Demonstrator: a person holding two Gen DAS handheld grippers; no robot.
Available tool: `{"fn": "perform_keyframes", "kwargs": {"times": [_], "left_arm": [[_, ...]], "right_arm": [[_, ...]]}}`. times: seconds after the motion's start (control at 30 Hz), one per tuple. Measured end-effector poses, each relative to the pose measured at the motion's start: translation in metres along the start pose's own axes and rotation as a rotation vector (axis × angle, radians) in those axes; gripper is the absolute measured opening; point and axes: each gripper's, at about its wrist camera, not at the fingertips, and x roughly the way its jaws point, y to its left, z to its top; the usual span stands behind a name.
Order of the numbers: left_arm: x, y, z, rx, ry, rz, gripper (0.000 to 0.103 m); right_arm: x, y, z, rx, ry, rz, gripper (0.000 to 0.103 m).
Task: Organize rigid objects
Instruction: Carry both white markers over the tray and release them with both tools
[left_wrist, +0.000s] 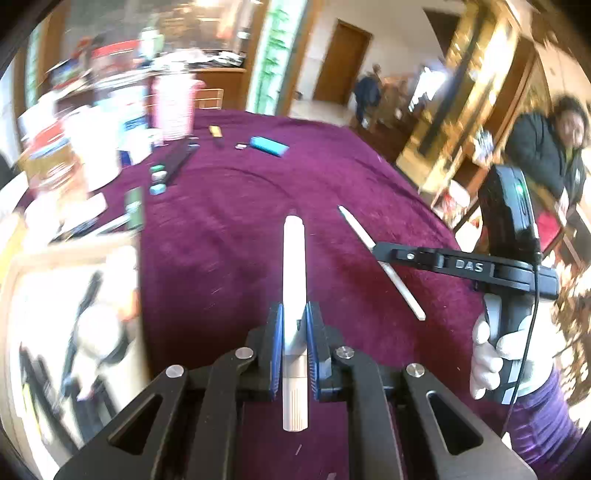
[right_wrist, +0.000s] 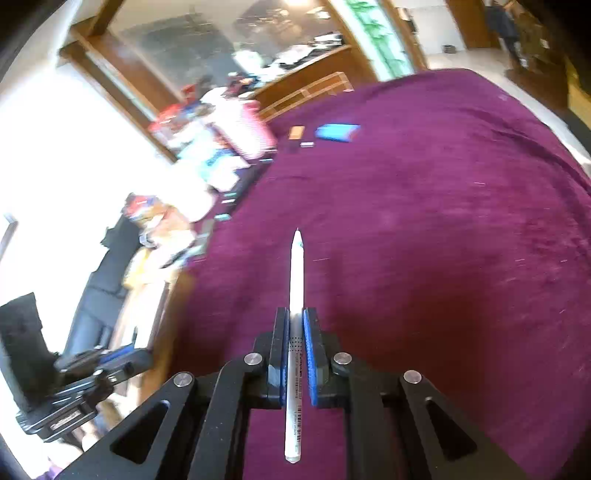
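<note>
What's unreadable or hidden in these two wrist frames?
- Left wrist view: the clutter at the table's left edge is motion-blurred; items can't be identified.
- Left wrist view: the right gripper covers the middle of the thin pen.
- Right wrist view: print on the thin pen is too small to read.
- Right wrist view: the left gripper is blurred, and the thick marker it holds can't be seen.

Two wrist cameras, each looking forward along its own claw, above the purple-covered surface (left_wrist: 258, 206).

My left view sits low over the surface, facing its far end, with the right claw (left_wrist: 376, 249) reaching in from the right. My right view looks the same general way, tilted, with the left claw (right_wrist: 125, 356) at its lower left edge. Both share the blue box (left_wrist: 269, 145) (right_wrist: 338, 133) and the blurred clutter along the left side.
</note>
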Motion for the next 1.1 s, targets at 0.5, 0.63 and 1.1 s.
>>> {"fn": "perform_keyframes", "kwargs": {"times": [0.5,0.63,1.1], "left_arm": [[-0.102,0.169,-0.100,-0.373,-0.076,0.151,0.012],[-0.107,0.184,-0.106,-0.368,-0.063,0.266,0.012],[-0.109,0.194,-0.130,-0.370,-0.041,0.291,0.027]], "right_arm": [[0.077,0.176,-0.061,-0.136,0.177,0.166,0.009],[0.106,0.197,-0.069,-0.164,0.219,0.130,0.009],[0.144,0.232,-0.082,-0.355,0.211,-0.174,0.009]]}}
